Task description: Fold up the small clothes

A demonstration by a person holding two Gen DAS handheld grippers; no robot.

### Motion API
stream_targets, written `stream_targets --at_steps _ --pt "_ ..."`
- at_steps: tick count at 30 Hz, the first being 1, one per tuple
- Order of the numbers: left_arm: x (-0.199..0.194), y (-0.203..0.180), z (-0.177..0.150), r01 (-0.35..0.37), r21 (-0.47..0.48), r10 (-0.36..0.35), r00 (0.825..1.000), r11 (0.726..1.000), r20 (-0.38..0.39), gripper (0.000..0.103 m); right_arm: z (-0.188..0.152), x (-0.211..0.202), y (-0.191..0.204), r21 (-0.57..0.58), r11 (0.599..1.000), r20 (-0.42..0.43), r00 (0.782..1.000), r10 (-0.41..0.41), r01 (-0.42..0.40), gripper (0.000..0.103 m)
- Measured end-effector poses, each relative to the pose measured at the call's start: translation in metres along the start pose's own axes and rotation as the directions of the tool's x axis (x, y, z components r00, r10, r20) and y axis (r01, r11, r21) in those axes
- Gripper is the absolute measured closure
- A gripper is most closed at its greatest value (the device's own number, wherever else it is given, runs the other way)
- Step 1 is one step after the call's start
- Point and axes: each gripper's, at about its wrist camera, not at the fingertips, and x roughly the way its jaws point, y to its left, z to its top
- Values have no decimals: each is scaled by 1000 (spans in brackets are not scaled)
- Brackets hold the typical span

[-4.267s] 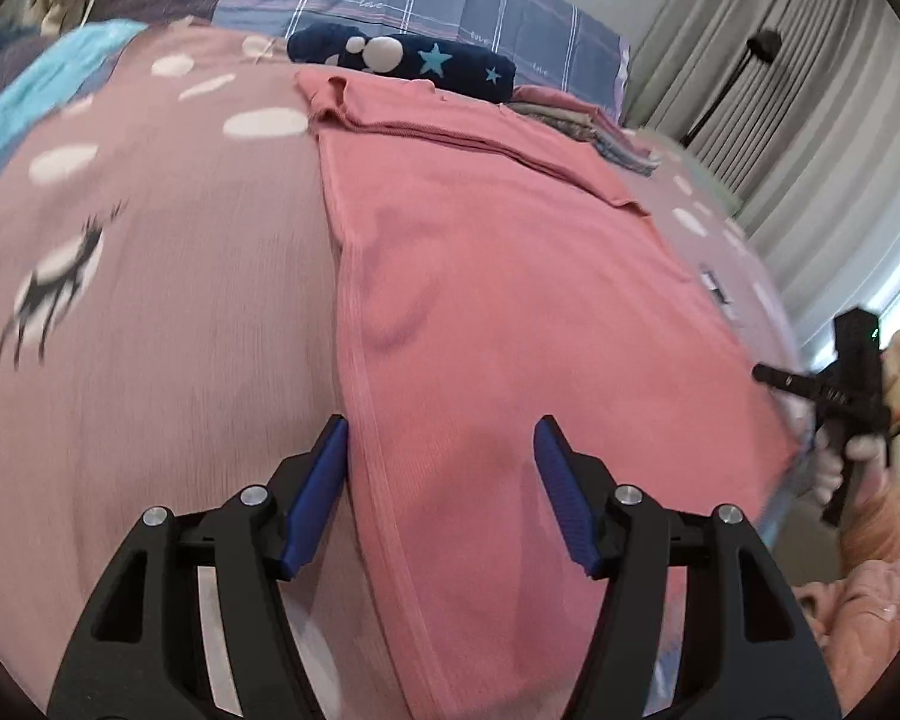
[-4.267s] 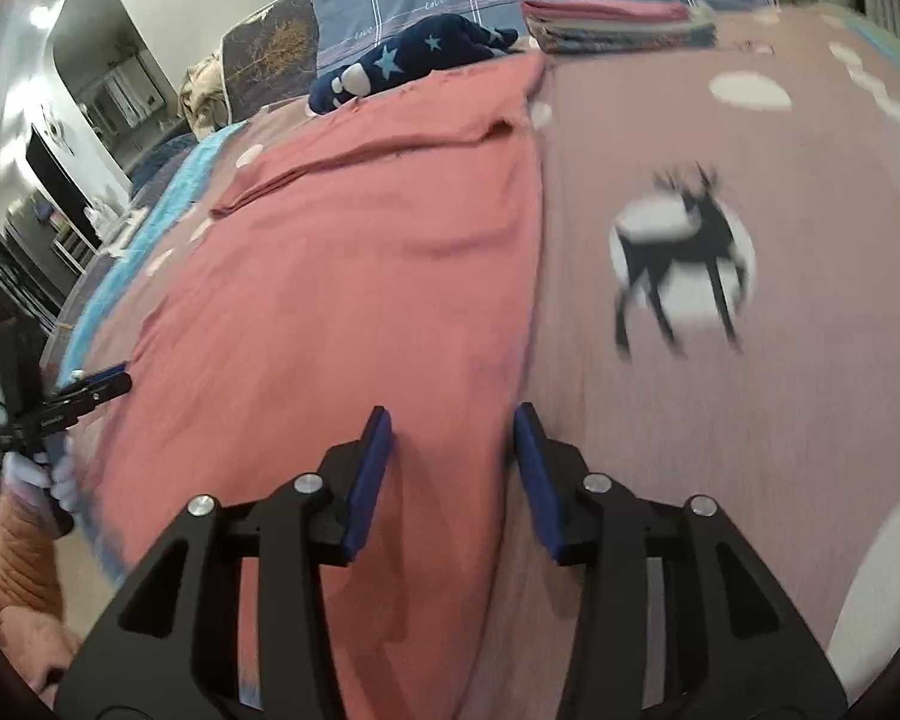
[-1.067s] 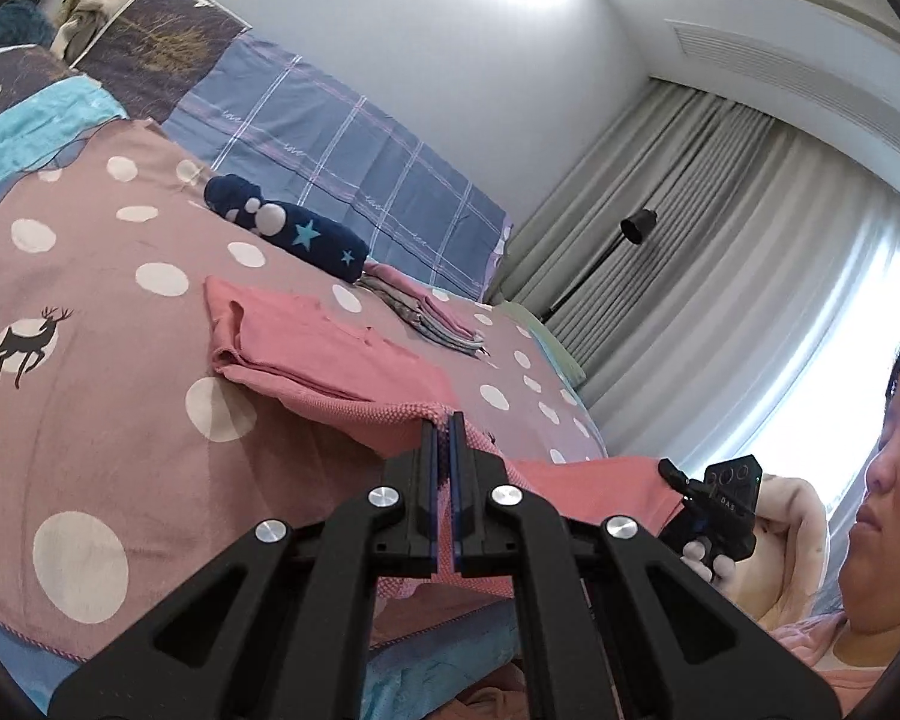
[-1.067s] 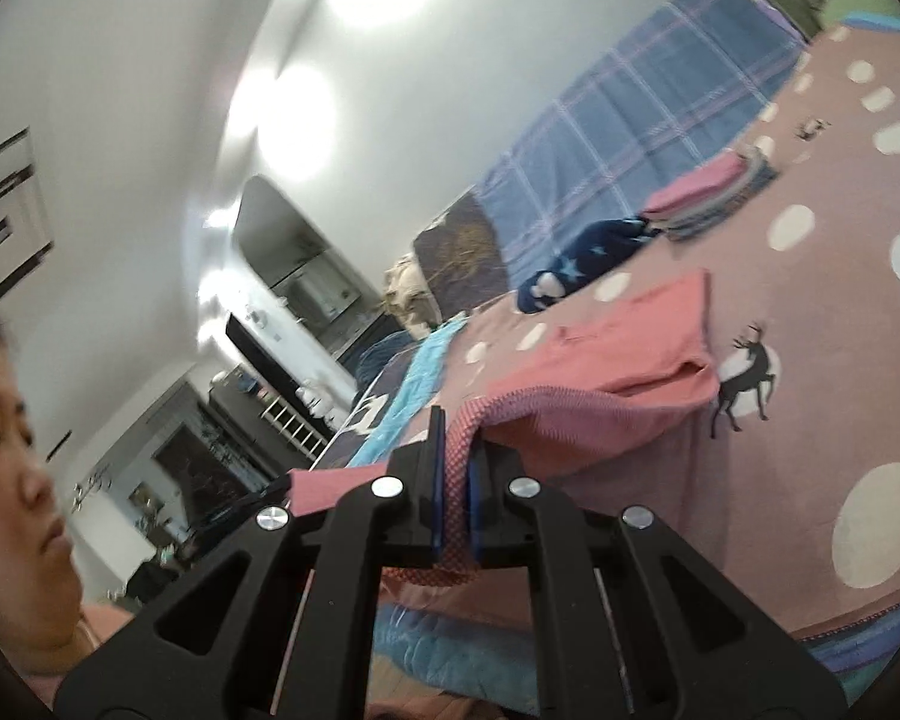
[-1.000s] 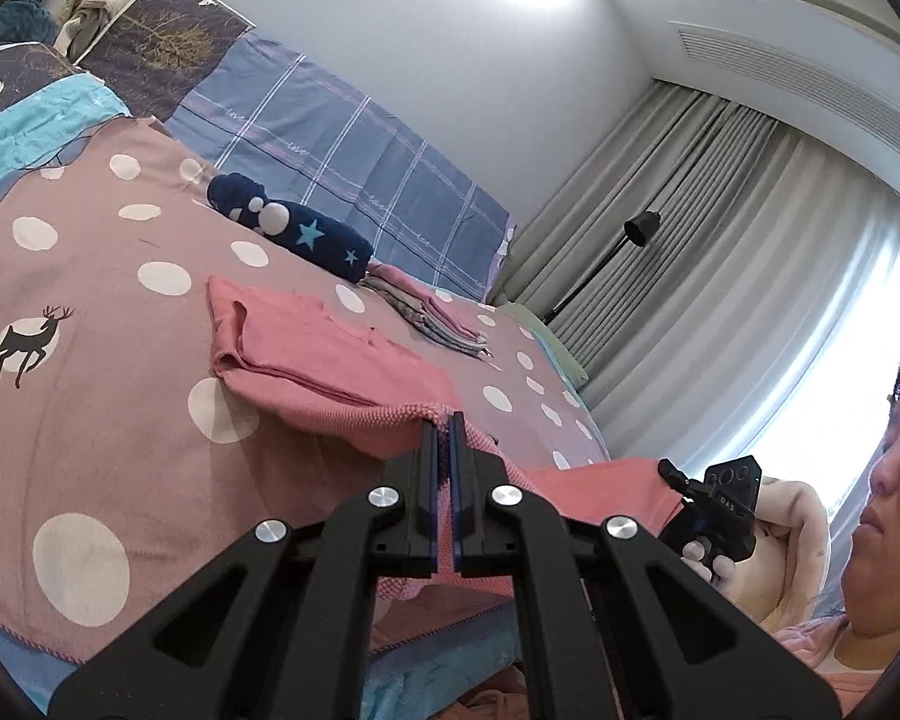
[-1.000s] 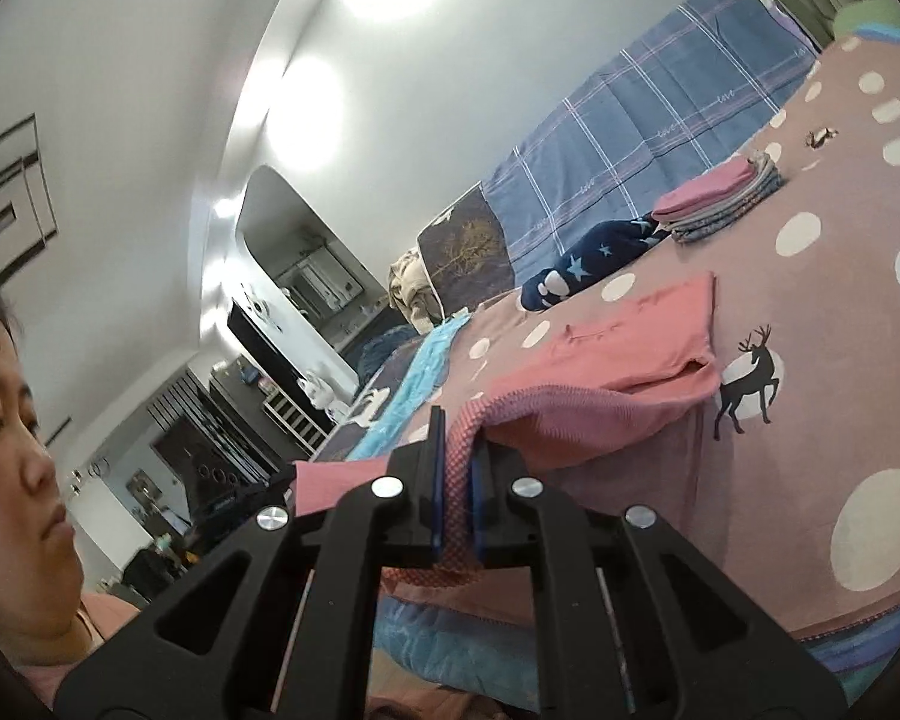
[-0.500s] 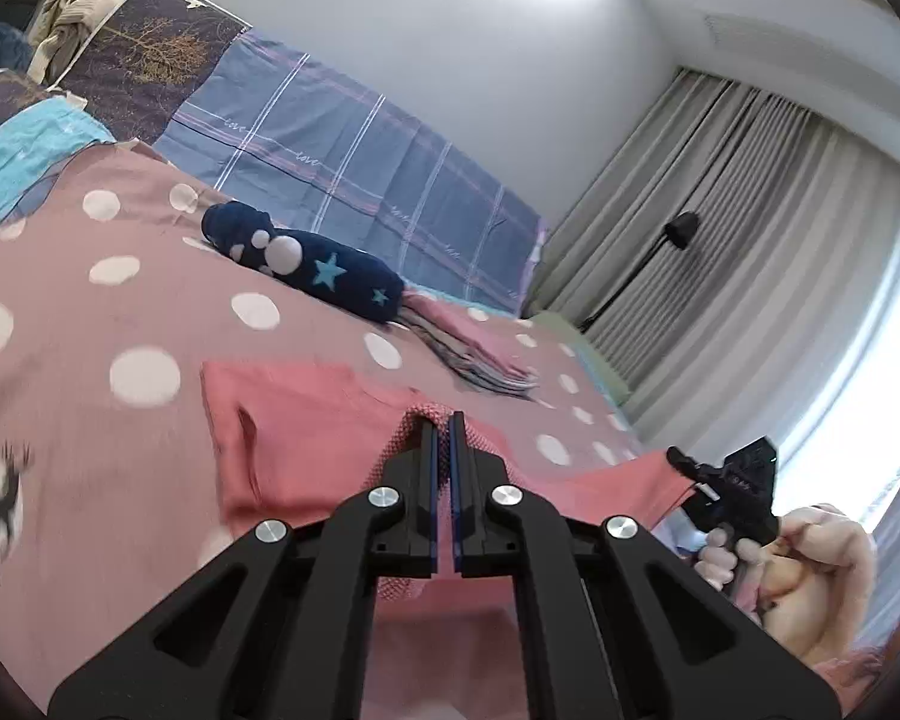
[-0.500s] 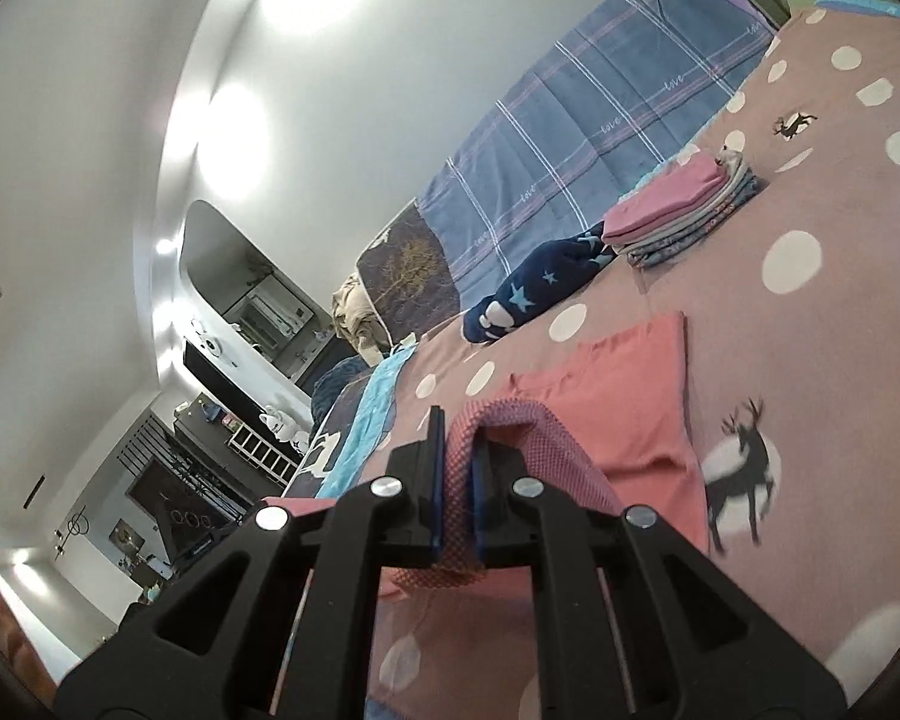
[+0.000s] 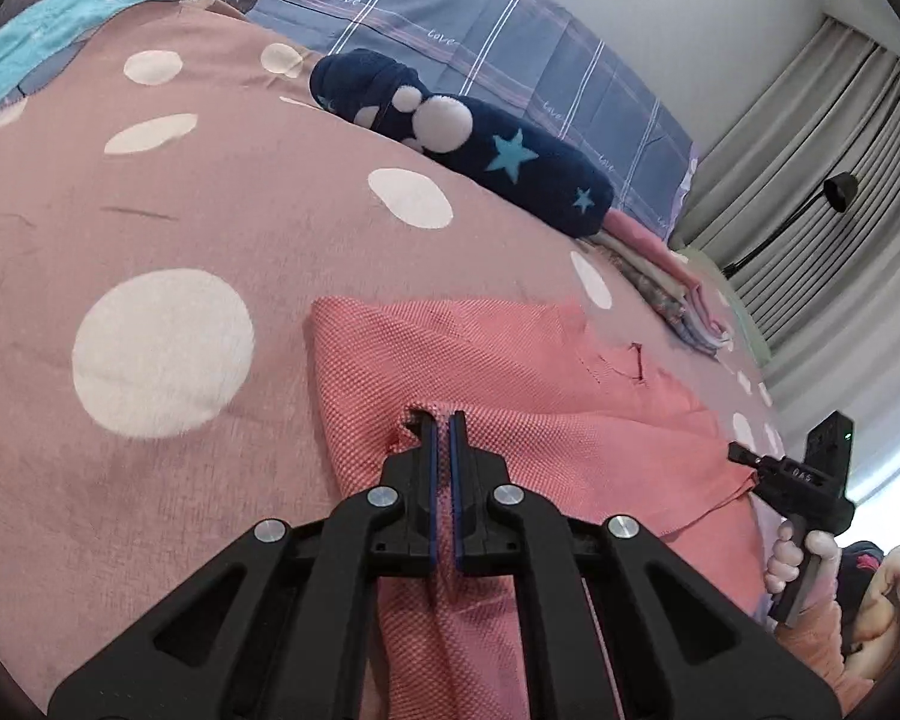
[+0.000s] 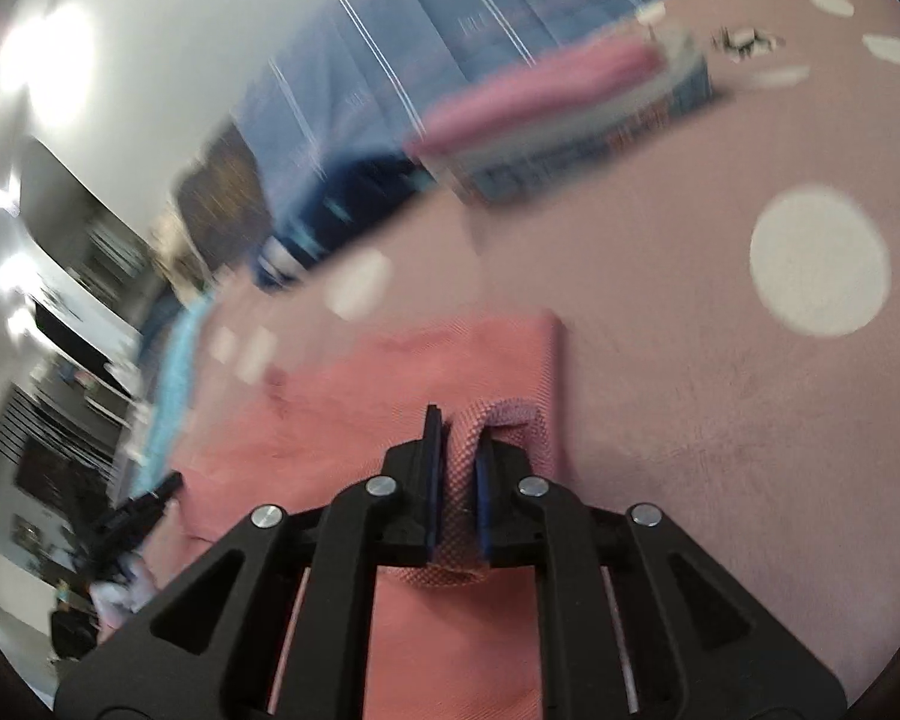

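A pink knit garment [image 9: 510,360] lies on the dotted pink bedspread [image 9: 168,222], its near part doubled over the far part. My left gripper [image 9: 444,420] is shut on the folded-over hem at the garment's left side, low over the cloth. My right gripper [image 10: 456,420] holds a bunched loop of the same garment [image 10: 390,396] at its right edge; its jaws are opening with the fabric still pressed between the pads. The right gripper [image 9: 810,480] also shows in the left wrist view, held in a hand. The right wrist view is motion-blurred.
A navy star-patterned plush [image 9: 480,144] lies beyond the garment, before a blue plaid pillow [image 9: 480,18]. A stack of folded clothes [image 9: 660,276] sits at the far right, also seen as the stack [image 10: 570,102]. Grey curtains [image 9: 810,150] and a lamp stand right of the bed.
Both grippers carried the held hem forward and down over the garment, from above the bed's near edge to low over its far part. Both views tipped downward.
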Motion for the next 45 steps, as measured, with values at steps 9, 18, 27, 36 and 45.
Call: stream_targets --at_steps 9,18,27,36,45 --pt "-52 -39 -18 -104 220 95 994 970 50 69 -28 -38 28 -362 921 58 989 -134 146 51" --pt "-16 -76 -59 -353 620 408 911 700 57 54 -75 -20 49 -685 689 55 960 -273 235 38" --pt "17 -53 49 -466 411 435 884 783 173 51 3 13 48 -577 737 179 934 -308 353 38" --pt "27 -2 69 -192 182 201 979 964 -30 49 55 22 -5 -263 963 15 998 -65 67 56" --pt "57 -14 76 -87 181 106 989 980 -98 100 74 51 -4 -173 984 -74 997 36 -49 68"
